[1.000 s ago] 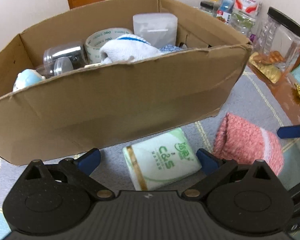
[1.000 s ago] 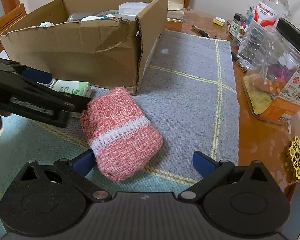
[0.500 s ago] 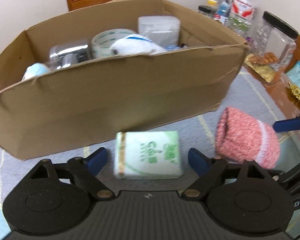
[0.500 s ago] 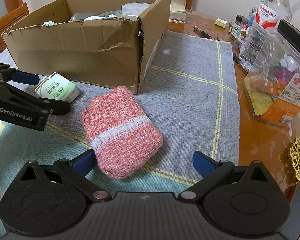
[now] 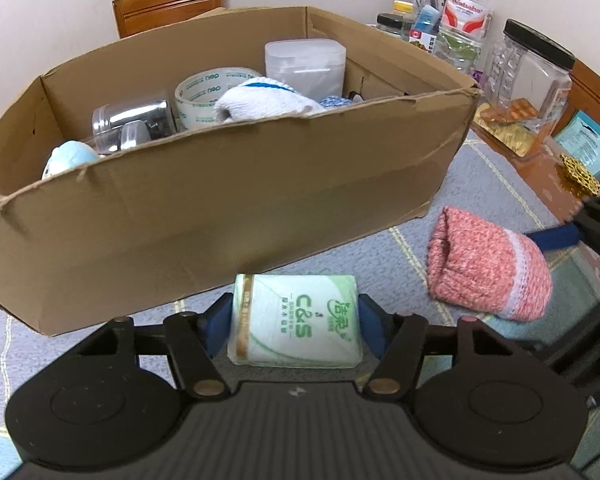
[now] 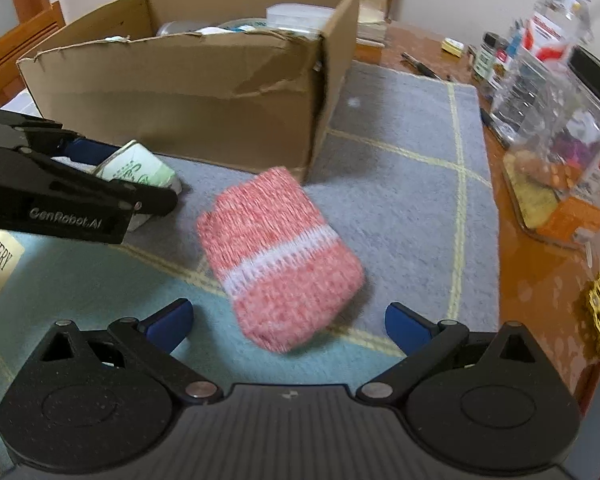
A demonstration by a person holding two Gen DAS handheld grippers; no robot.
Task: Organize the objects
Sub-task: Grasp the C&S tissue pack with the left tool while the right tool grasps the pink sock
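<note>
Both wrist views look low and close toward the shared cardboard box (image 5: 228,200).

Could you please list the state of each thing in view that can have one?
left gripper: shut on the tissue pack
tissue pack: gripped at both ends, in front of the box
right gripper: open, pink sock between its fingers
pink sock: rolled, lying on the mat, ungripped
cardboard box: open-topped, partly filled
clear jar: lidded
water bottle: capped, upright

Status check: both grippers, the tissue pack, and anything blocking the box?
Left gripper shut on tissue pack. Right gripper open, pink sock between its fingers, not gripped. Cardboard box just ahead; near wall to clear.
</note>
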